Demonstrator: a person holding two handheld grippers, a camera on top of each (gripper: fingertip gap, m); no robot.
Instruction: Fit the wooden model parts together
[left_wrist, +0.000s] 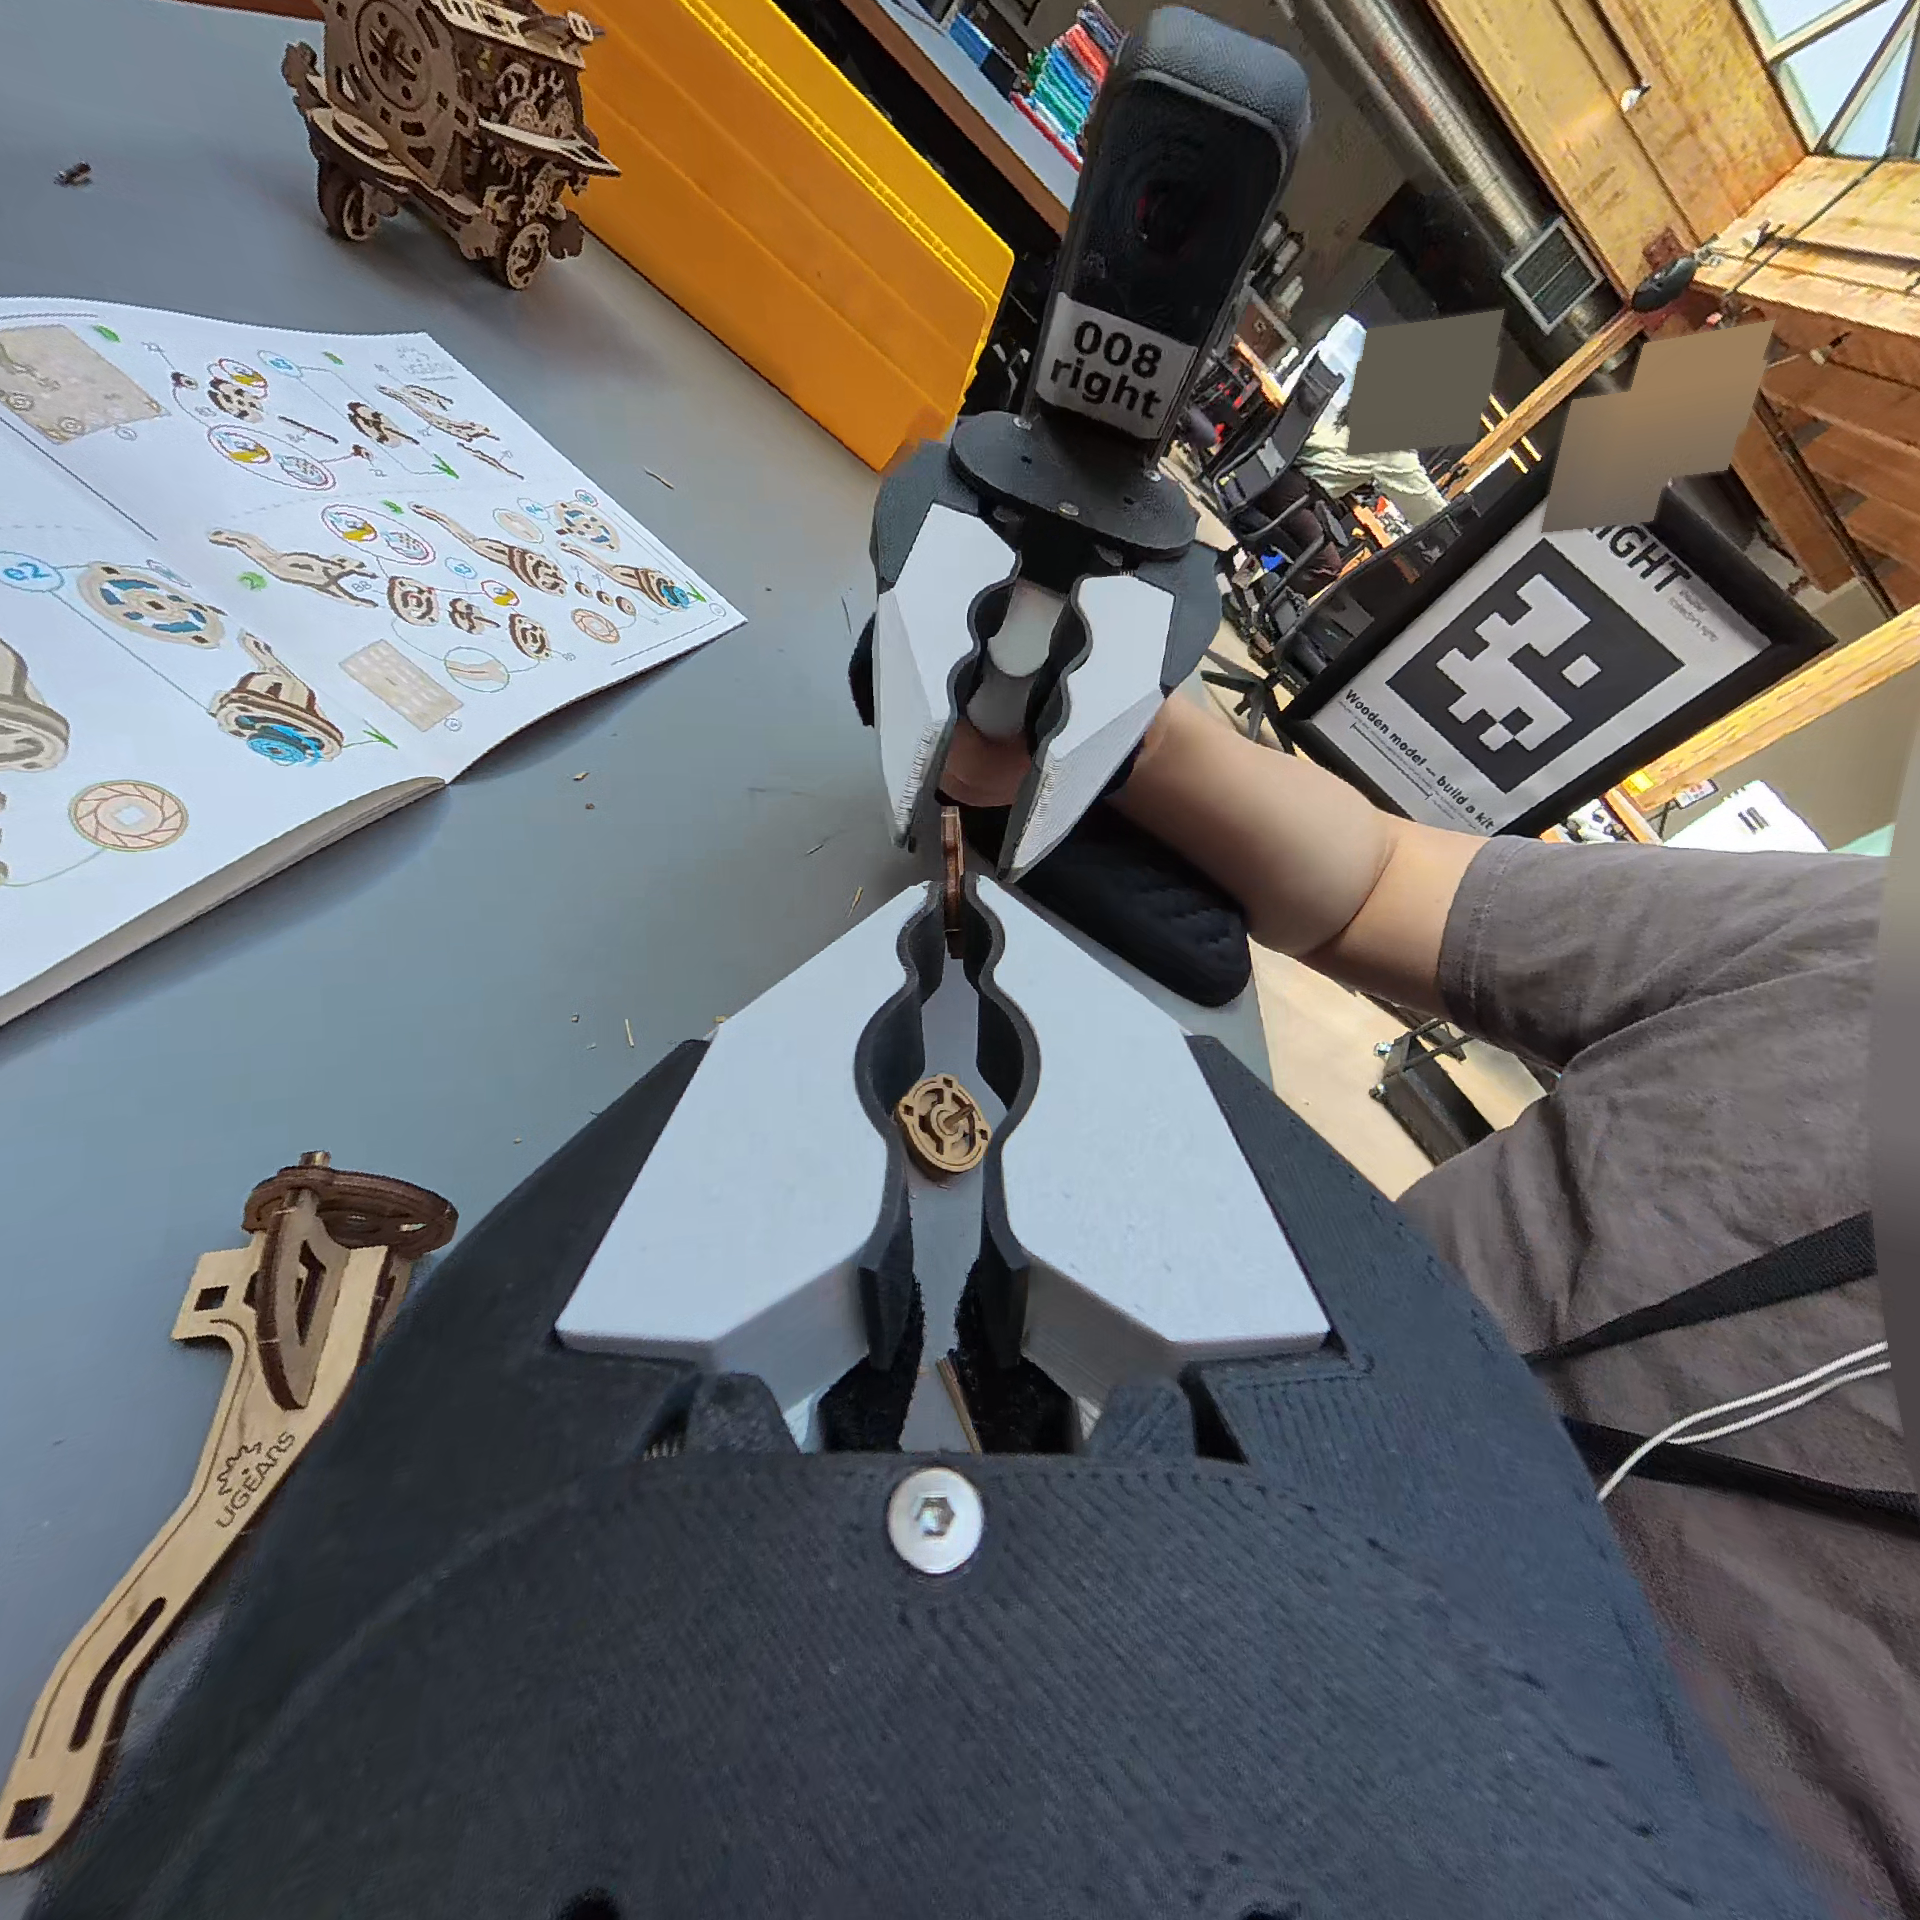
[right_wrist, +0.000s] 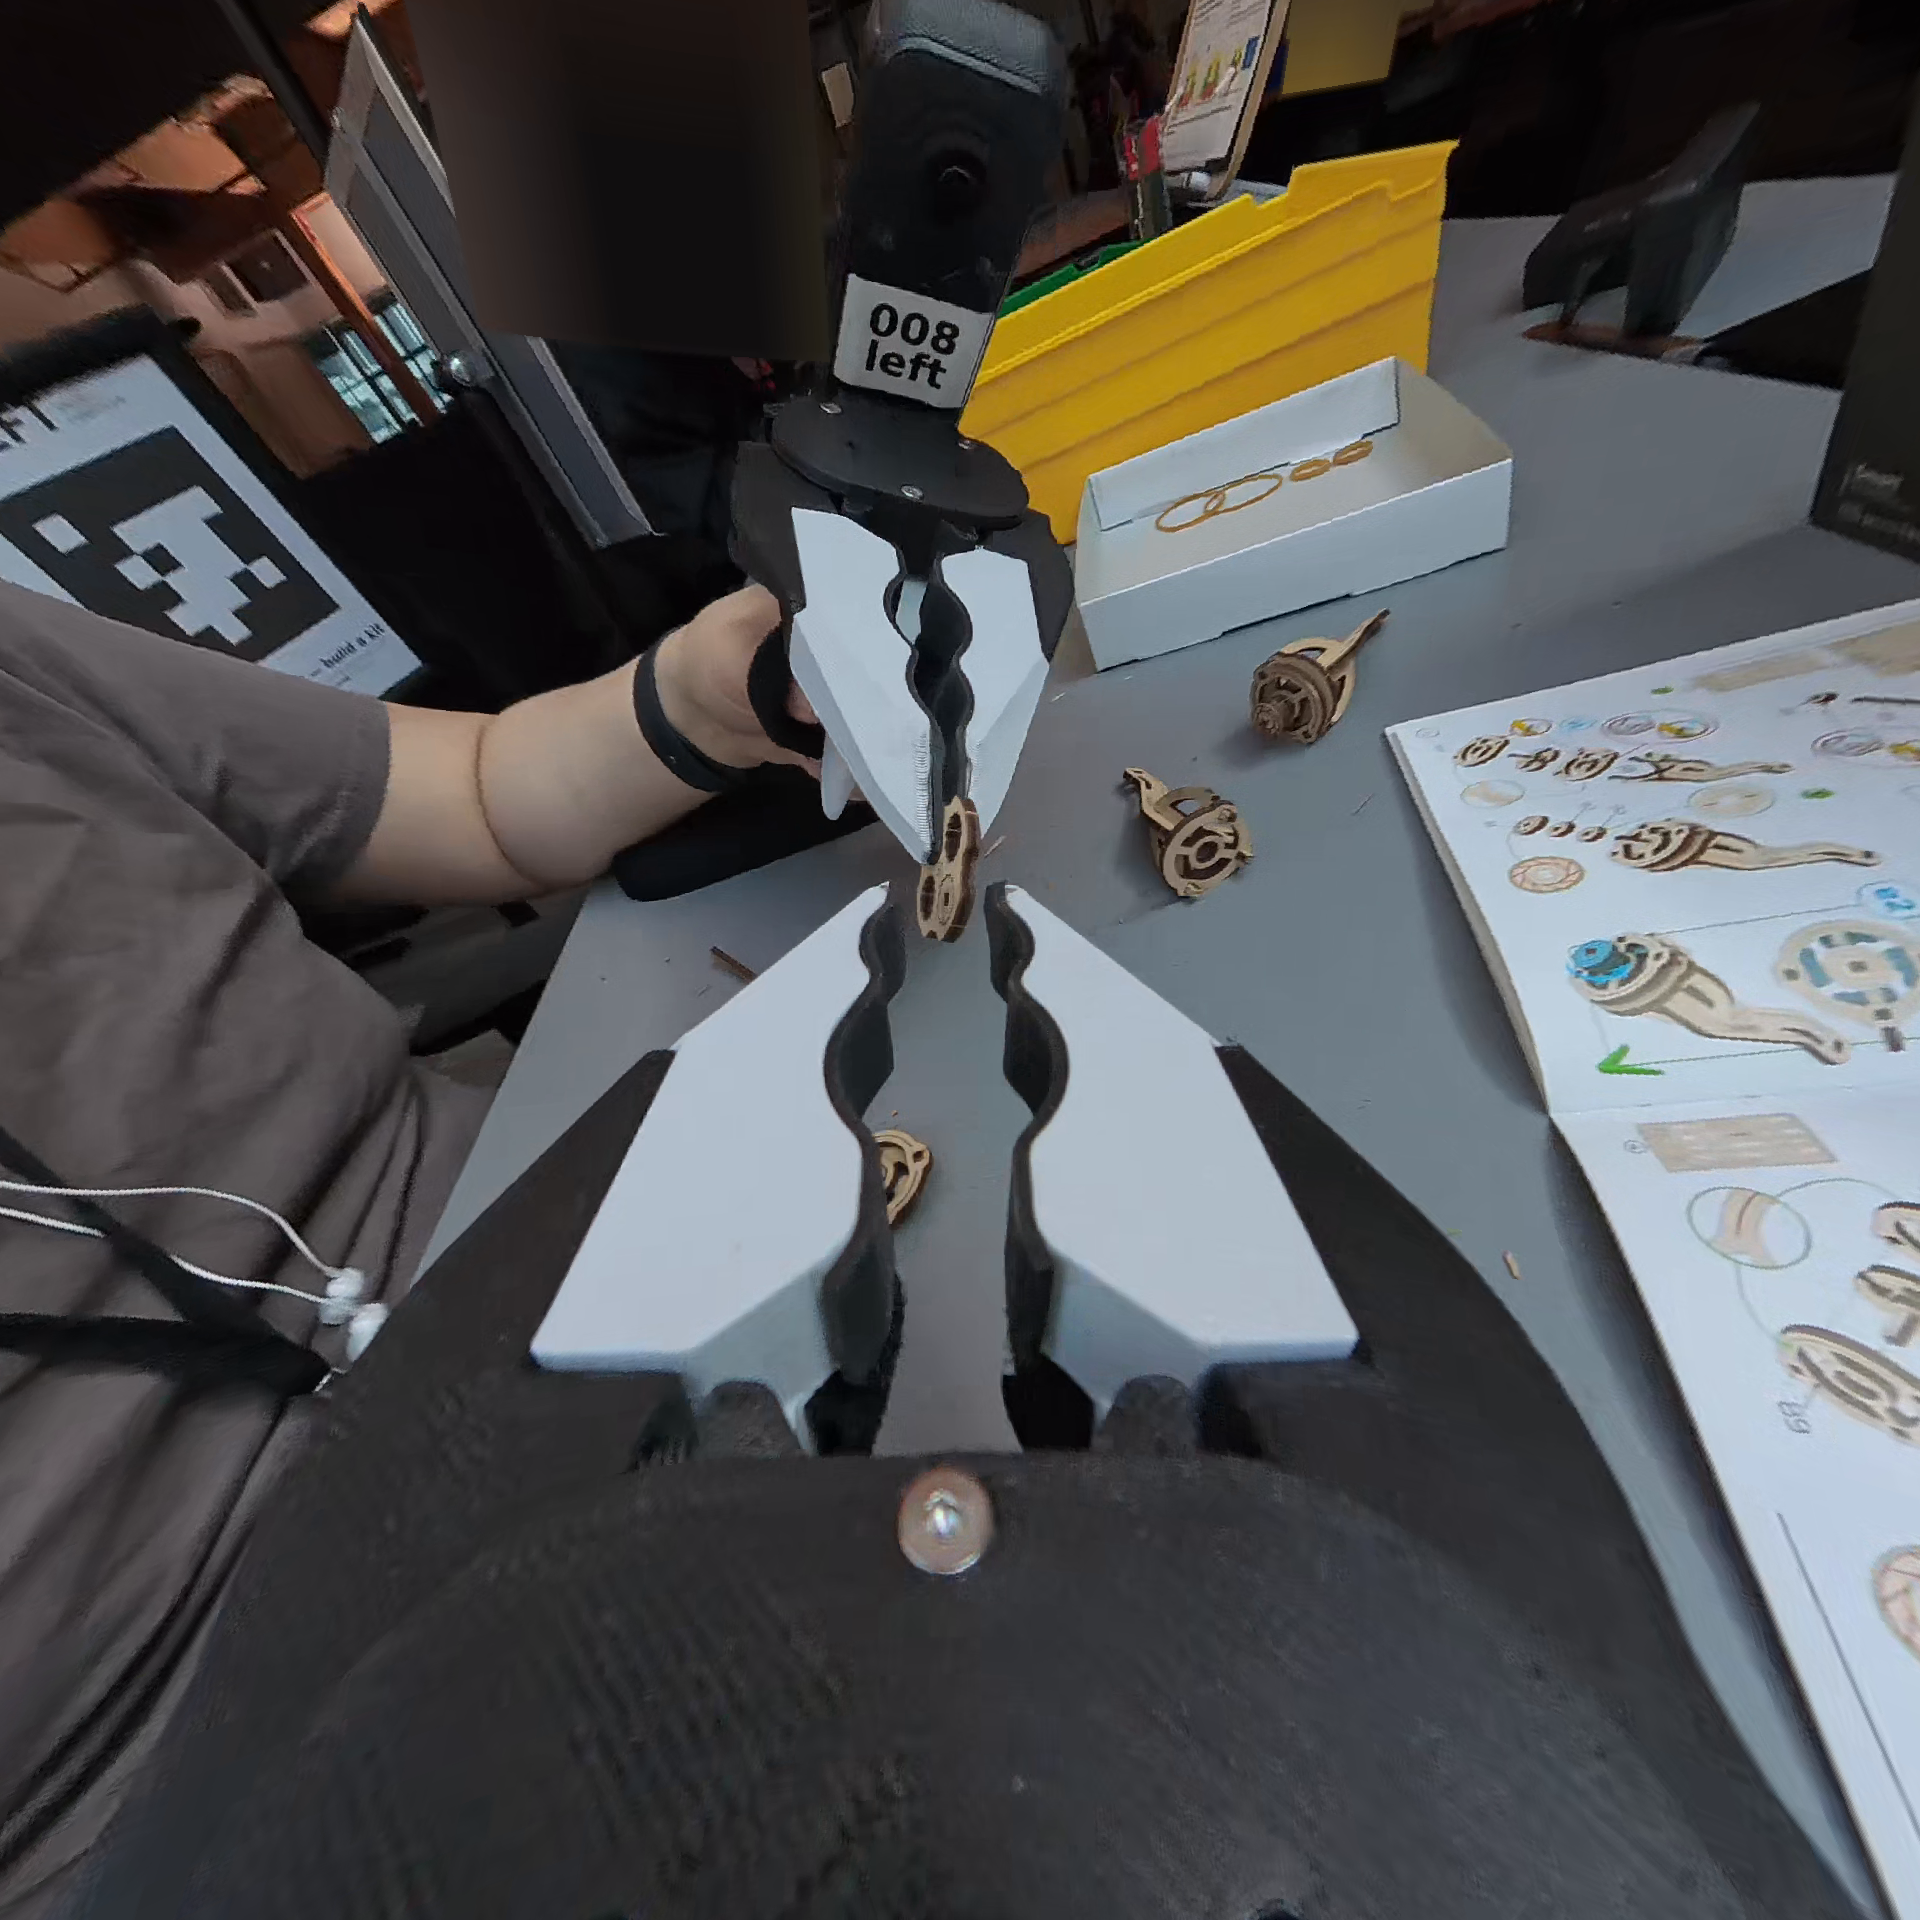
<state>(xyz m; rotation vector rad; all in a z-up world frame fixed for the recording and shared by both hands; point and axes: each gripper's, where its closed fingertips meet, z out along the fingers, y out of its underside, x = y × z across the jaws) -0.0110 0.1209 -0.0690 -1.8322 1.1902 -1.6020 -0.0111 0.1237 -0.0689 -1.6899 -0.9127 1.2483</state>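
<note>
My left gripper is shut on a thin round wooden disc, which I see edge-on here. In the right wrist view the disc shows its cut-out face and hangs from the left gripper above the grey table. My right gripper is open, with the disc's free end between its fingertips and a gap on both sides. The left wrist view shows the right gripper the same way, not pressing the disc. A small wooden part lies on the table below, also in the right wrist view.
An open instruction booklet lies on the table. Two wooden sub-assemblies lie near a white box. A wooden handle piece, a finished model and yellow bins are to the left. My left and right fingertips are right by each other.
</note>
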